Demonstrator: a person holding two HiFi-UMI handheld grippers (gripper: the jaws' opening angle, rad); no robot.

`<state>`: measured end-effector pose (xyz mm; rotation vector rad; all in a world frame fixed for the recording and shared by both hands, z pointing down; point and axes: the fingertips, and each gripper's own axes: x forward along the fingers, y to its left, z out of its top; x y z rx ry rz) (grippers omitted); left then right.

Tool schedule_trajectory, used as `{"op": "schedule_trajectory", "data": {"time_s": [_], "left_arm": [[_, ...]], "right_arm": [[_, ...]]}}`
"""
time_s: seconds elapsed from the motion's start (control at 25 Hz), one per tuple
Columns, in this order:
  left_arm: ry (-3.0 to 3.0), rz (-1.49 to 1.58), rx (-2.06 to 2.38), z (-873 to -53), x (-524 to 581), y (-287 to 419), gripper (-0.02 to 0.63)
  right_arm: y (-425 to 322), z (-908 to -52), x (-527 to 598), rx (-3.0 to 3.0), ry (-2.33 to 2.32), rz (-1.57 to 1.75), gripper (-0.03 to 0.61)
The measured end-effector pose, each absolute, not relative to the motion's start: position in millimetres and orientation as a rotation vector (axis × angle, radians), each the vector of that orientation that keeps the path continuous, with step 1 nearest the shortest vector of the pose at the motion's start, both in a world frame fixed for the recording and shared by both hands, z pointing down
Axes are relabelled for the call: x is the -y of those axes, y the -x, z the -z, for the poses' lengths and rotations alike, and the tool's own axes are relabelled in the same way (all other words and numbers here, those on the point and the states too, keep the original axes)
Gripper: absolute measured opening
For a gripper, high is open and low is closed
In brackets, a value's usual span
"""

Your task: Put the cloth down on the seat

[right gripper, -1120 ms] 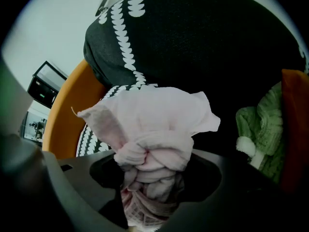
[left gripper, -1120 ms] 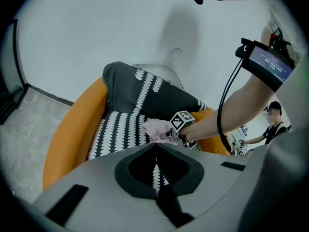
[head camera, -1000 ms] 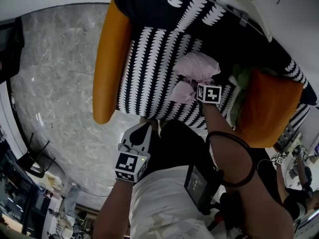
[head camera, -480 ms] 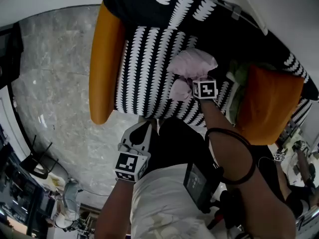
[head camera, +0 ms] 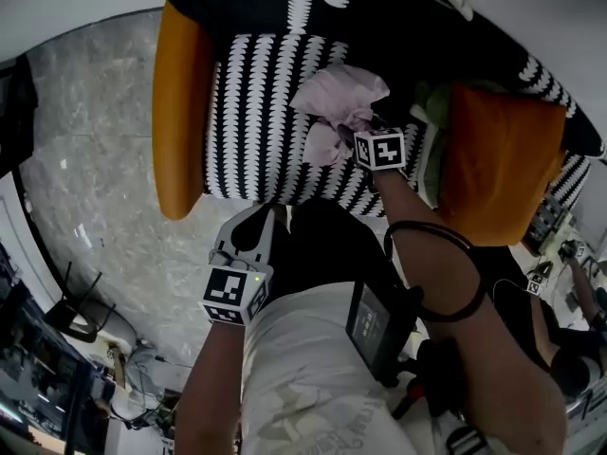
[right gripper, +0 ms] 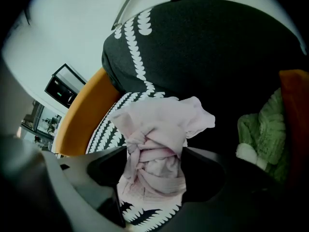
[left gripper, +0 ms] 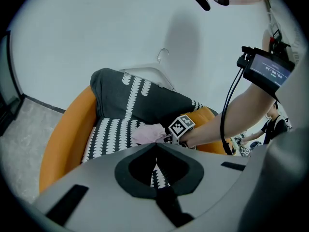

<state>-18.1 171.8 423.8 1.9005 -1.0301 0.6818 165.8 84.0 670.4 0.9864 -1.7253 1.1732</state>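
The pink cloth [head camera: 334, 110] lies bunched and knotted on the black-and-white patterned seat [head camera: 254, 112] of an armchair. My right gripper [head camera: 349, 133] hangs just over the cloth's near edge and points steeply down. In the right gripper view the cloth [right gripper: 155, 139] sits between the widely parted jaws of the right gripper [right gripper: 155, 164], which have just been opening; the pads do not press it. My left gripper [head camera: 266, 218] hovers off the seat's front edge with its jaws together and nothing in them. The left gripper view shows its tips [left gripper: 155, 145] meeting, with the cloth [left gripper: 147, 133] beyond them.
Orange armrests [head camera: 175, 121] [head camera: 498, 159] flank the seat, and a dark cushion [right gripper: 217, 47] forms the back. A green fuzzy cloth [right gripper: 263, 124] is tucked at the right armrest. Grey marble floor [head camera: 85, 188] spreads to the left. A screen device [head camera: 375, 335] is strapped to the right forearm.
The right gripper's jaws have parted from the cloth and it has lifted a little; the cloth stays on the seat. The left gripper has risen and drifted slightly left.
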Motion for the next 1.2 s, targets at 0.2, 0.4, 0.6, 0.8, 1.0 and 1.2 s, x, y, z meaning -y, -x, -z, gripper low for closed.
{"op": "schedule_trajectory", "data": {"time_s": [0.2, 0.4, 0.6, 0.8, 1.0, 1.2], "left_arm": [[-1.911, -0.658, 1.054, -414.8, -167.8, 13.9, 0.012], [-1.968, -0.668, 1.067, -394.9, -158.4, 6.1, 0.012], [-2.027, -0.693, 1.071, -370.2, -156.2, 7.4, 0.012], [-2.087, -0.671, 1.07, -352.8, -144.4, 4.5, 0.012], [-2.115, -0.659, 1.06, -343.3, -137.6, 18.3, 0.012], [-2.151, -0.633, 1.047, -319.4, -148.4, 32.1, 0.012]], "right_arm": [[-176.1, -657.8, -86.7, 1.748, -1.03, -1.197, 0.35], [-192.0, -633.7, -84.5, 1.769, -1.109, -1.201, 0.133], [-190.9, -605.0, -88.5, 1.811, -1.15, -1.224, 0.065], [-195.6, -569.9, -87.3, 1.88, -1.151, -1.225, 0.037], [-197.2, -515.3, -87.8, 1.988, -1.201, -1.246, 0.017], [-195.0, -468.0, -115.5, 2.024, -1.268, -1.294, 0.016]]}}
